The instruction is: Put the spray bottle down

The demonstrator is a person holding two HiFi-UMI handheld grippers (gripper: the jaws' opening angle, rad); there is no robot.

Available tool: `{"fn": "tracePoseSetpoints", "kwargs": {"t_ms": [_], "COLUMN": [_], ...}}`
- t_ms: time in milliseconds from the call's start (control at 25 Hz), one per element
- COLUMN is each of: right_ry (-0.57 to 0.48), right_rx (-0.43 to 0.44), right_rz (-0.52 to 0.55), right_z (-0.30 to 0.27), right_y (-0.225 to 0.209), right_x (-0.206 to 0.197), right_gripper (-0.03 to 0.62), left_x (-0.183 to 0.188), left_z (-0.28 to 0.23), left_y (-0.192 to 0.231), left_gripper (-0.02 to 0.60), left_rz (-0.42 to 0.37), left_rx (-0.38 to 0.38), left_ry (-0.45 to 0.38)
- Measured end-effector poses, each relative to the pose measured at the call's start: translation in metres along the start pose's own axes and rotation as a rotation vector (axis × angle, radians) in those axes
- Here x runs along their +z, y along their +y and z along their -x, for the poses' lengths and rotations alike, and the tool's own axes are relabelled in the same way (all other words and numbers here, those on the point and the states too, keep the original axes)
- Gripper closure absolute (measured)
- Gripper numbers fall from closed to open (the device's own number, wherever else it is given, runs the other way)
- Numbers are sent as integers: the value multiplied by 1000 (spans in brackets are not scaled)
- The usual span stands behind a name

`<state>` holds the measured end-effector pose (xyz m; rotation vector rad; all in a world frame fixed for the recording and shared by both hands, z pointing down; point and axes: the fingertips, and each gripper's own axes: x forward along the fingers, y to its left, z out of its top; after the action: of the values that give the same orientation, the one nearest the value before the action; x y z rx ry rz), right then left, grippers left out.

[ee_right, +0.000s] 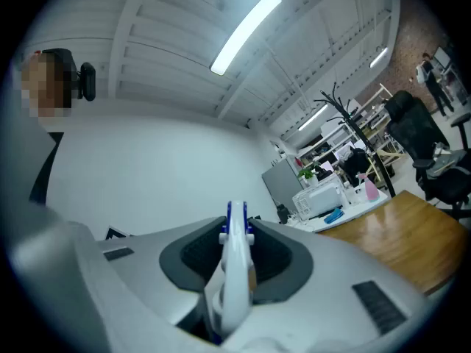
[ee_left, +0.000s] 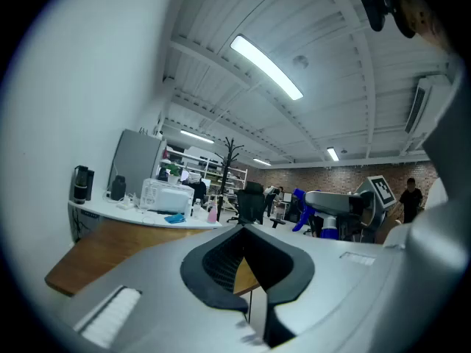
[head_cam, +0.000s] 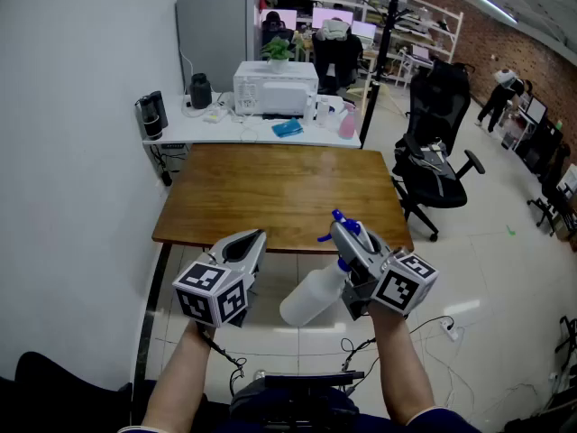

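Observation:
A spray bottle [head_cam: 309, 299] with a clear white body and blue nozzle hangs in the air just short of the near edge of the wooden table [head_cam: 270, 188]. My right gripper [head_cam: 343, 230] is shut on its head, with the body slanting down and back toward me. In the right gripper view the white trigger head [ee_right: 234, 267] fills the gap between the dark pads. My left gripper [head_cam: 253, 236] floats beside it on the left, shut and holding nothing. The left gripper view shows its jaws [ee_left: 245, 232] together, with the bottle's blue nozzle [ee_left: 299, 199] off to the right.
Behind the table a white counter [head_cam: 180, 132] carries a microwave [head_cam: 275, 87], a dark kettle [head_cam: 200, 90], a blue cloth [head_cam: 288, 128] and a pink bottle [head_cam: 347, 123]. A black office chair [head_cam: 437, 165] stands right of the table. Cables [head_cam: 442, 325] lie on the tiled floor.

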<state>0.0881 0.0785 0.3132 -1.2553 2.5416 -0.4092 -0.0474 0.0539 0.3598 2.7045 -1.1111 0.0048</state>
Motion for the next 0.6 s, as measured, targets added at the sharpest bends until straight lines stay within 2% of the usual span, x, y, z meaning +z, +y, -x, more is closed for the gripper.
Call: {"fn": "tracePoseSetpoints", "kwargs": {"t_ms": [280, 600], "right_ry": [-15, -24], "right_rx": [-26, -42], "right_rz": [26, 23], "right_z": [-37, -68], "right_y": [9, -3], "right_x": [-7, -9], "right_gripper": [484, 484], "left_x": [4, 7], "left_z": [-2, -19], "left_y": [35, 63], "left_gripper": [571, 571], "left_rz": [-11, -8], "left_rx": [-45, -65], "left_ry": [13, 15]}}
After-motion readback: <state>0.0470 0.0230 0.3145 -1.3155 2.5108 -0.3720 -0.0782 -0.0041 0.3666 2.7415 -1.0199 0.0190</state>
